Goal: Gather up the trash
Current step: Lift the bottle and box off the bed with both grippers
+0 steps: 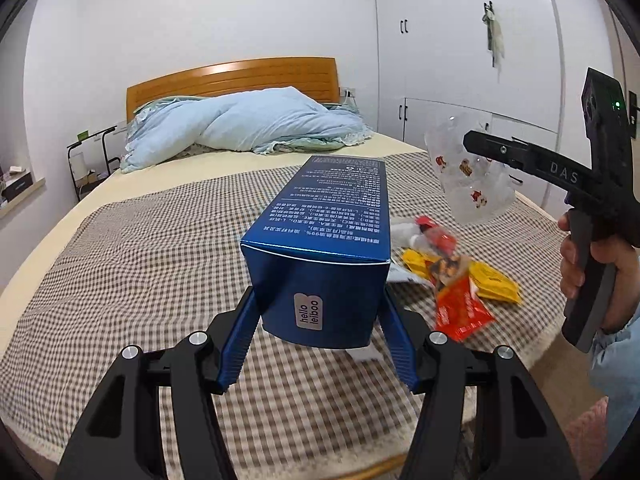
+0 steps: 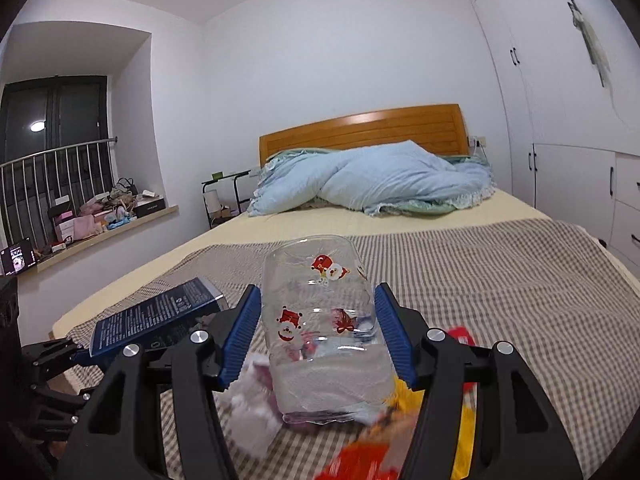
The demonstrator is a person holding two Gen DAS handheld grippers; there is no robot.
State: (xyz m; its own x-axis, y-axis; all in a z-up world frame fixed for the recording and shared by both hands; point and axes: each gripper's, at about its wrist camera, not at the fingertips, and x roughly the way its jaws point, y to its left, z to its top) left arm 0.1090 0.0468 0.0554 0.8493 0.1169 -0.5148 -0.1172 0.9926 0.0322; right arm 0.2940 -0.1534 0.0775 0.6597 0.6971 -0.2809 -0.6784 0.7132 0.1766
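Jaws, left gripper [image 1: 318, 316]: clamping the near end of a blue box [image 1: 320, 240], both ribbed pads bearing on its side walls at 6 o'clock in the left wrist view. The box is projecting forward and up toward 12 o'clock, clear of the bed [image 1: 120, 240]. Risk: the grip is sitting at one end only, so the long free length may be levering the box down or twisting it out if the hand swings quickly.

Jaws, right gripper [image 2: 318, 328]: closing on a clear plastic cup [image 2: 320, 320] printed with small red figures, one pad on each side, cup lying with its mouth pointing away. Risk: thin walls appear to be flexing; too much squeeze may be crushing it, too little letting it slide out forward.

Loose wrappers [image 1: 460, 280], red and yellow: lying on the checked bedcover [image 1: 140, 260] at about 3 o'clock of the box, just beneath both carried items. Uncollected, in my judgement. Risk: with both grippers occupied, nothing is free to take them; a dropped item would be landing among them.

Blue quilt [image 1: 240, 124] and wooden headboard [image 1: 232, 76]: at 12 o'clock, far end, well apart from the trash.

No bin is showing in either view.
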